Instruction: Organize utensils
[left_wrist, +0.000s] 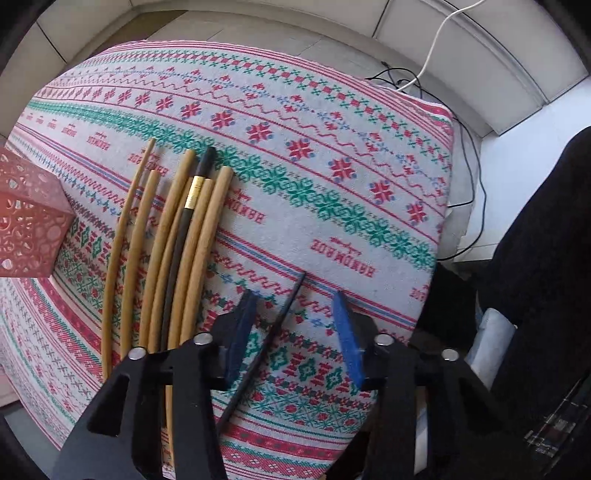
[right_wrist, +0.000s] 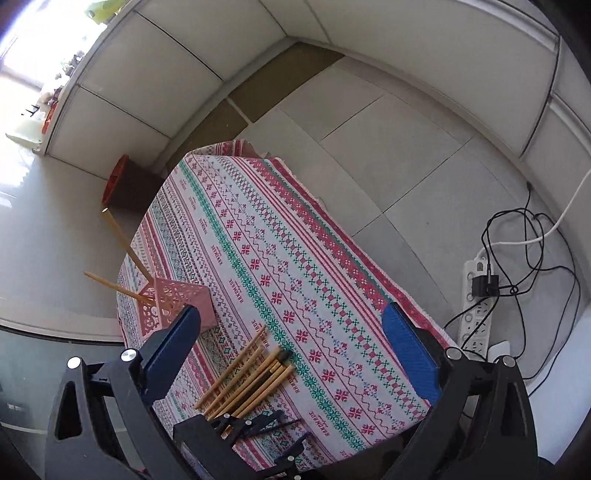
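Several wooden chopsticks (left_wrist: 162, 243) and one dark chopstick with a gold band (left_wrist: 184, 236) lie side by side on the patterned tablecloth (left_wrist: 332, 155). A lone dark chopstick (left_wrist: 273, 332) lies between the blue pads of my left gripper (left_wrist: 295, 314), which is open just above it. A pink perforated holder (left_wrist: 26, 218) stands at the left. In the right wrist view the holder (right_wrist: 173, 302) has two wooden chopsticks (right_wrist: 125, 243) in it. My right gripper (right_wrist: 291, 328) is open and empty, high above the table. The chopstick bundle (right_wrist: 247, 380) and my left gripper (right_wrist: 258, 432) show below it.
The table's right edge (left_wrist: 439, 236) drops to a grey tiled floor (right_wrist: 388, 129). A power strip (right_wrist: 476, 306) with black and white cables lies on the floor at the right. A brown bin with a red rim (right_wrist: 122, 184) stands beyond the table's far left corner.
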